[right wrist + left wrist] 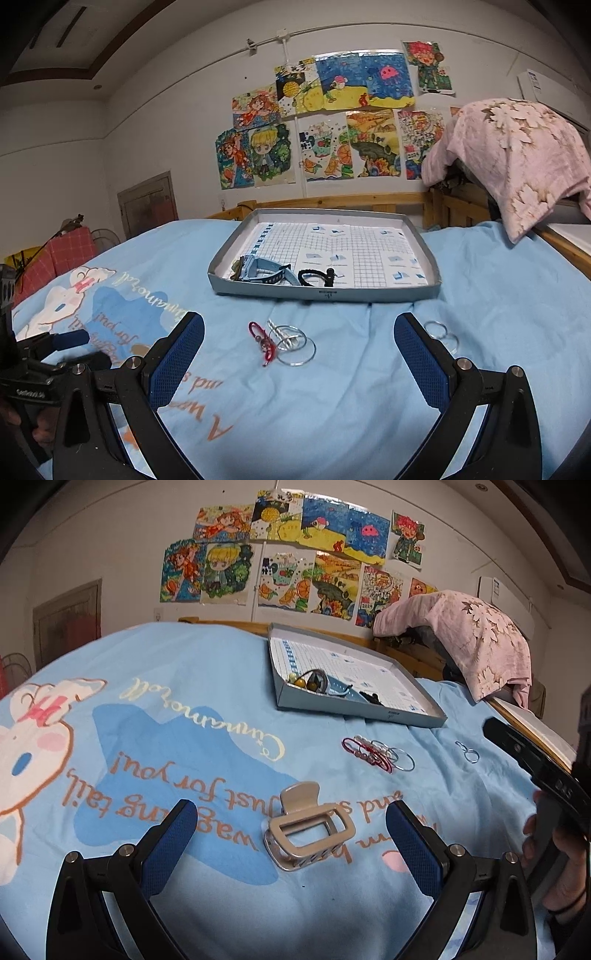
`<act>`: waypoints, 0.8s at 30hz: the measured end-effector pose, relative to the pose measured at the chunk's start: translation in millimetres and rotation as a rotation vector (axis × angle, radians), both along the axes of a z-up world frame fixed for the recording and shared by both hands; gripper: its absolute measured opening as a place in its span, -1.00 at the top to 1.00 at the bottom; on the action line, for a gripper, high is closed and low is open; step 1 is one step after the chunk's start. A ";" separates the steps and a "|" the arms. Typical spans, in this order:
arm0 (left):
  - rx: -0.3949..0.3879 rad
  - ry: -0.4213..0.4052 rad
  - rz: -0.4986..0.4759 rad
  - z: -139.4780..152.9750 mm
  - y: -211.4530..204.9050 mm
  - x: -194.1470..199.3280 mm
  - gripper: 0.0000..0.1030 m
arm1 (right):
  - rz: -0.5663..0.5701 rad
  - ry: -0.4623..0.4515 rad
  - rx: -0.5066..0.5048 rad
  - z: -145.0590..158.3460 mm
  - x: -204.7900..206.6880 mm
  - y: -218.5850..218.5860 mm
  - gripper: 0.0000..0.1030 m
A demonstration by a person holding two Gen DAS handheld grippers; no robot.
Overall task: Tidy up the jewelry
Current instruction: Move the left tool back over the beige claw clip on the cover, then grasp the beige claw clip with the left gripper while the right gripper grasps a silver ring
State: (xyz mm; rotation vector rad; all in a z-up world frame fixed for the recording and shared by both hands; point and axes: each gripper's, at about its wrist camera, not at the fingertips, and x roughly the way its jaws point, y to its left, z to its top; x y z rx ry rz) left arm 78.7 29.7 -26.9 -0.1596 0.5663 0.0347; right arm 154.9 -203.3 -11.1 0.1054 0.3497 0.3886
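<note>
I work over a bed spread with a light blue sheet point(480, 295) printed with a cartoon rabbit and orange lettering. My left gripper point(291, 834) is spread wide, a beige hair claw point(308, 829) lying on the sheet between its fingers, untouched. My right gripper point(299, 343) is wide too, holding nothing. Near its fingers lie a red bracelet point(263, 341) and silver rings point(295, 349); farther off sits a grey tray point(432, 254) holding a watch point(266, 271). Children's drawings point(332, 118) cover the far wall; a pink cloth point(517, 155) drapes at right.
</note>
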 end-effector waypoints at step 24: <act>-0.045 0.212 -0.027 -39.2 -3.6 57.9 -0.77 | 0.141 0.192 -0.005 -38.5 61.2 25.8 -0.96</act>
